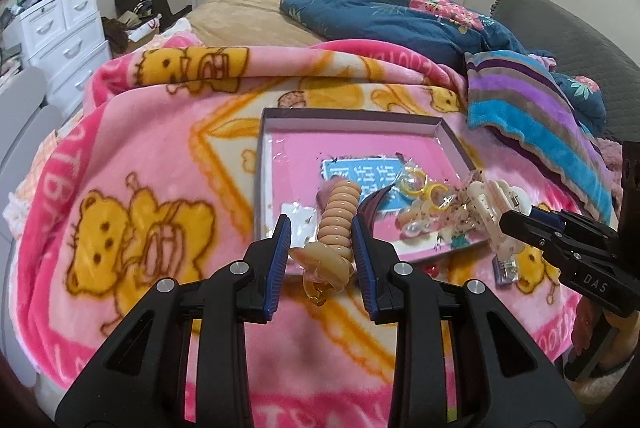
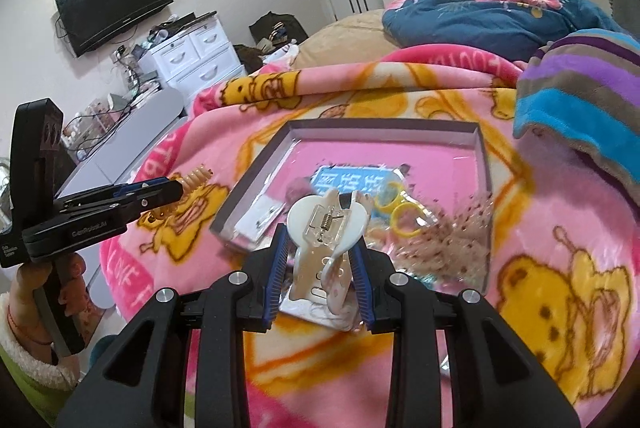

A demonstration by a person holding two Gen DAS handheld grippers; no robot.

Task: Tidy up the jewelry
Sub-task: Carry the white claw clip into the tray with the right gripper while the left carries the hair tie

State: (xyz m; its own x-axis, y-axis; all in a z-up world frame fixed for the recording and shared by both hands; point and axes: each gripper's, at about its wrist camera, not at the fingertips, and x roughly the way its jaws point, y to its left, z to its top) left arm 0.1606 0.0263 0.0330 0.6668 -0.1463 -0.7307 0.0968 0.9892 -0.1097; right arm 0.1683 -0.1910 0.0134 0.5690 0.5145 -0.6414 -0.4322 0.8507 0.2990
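pink blanket (image 1: 160, 148) patterned with yellow bears; pink-lined tray (image 1: 280, 156) with a blue label; beige ribbed hair clip (image 1: 338, 224); white claw clip (image 2: 324, 228); yellow rings (image 2: 400, 212); navy floral quilt (image 1: 400, 12); striped purple, blue and grey cloth (image 1: 532, 108).

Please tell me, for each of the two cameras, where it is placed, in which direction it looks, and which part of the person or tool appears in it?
Left wrist: sits on the left gripper, looking forward over the pink blanket to the shallow box; its jaws hold a beige claw clip; the right gripper enters at right.
Right wrist: sits on the right gripper, facing the same box; its jaws hold a white claw clip; the left gripper and the person's hand show at left.
Shared: box, blanket, yellow rings, both clips, wardrobe.
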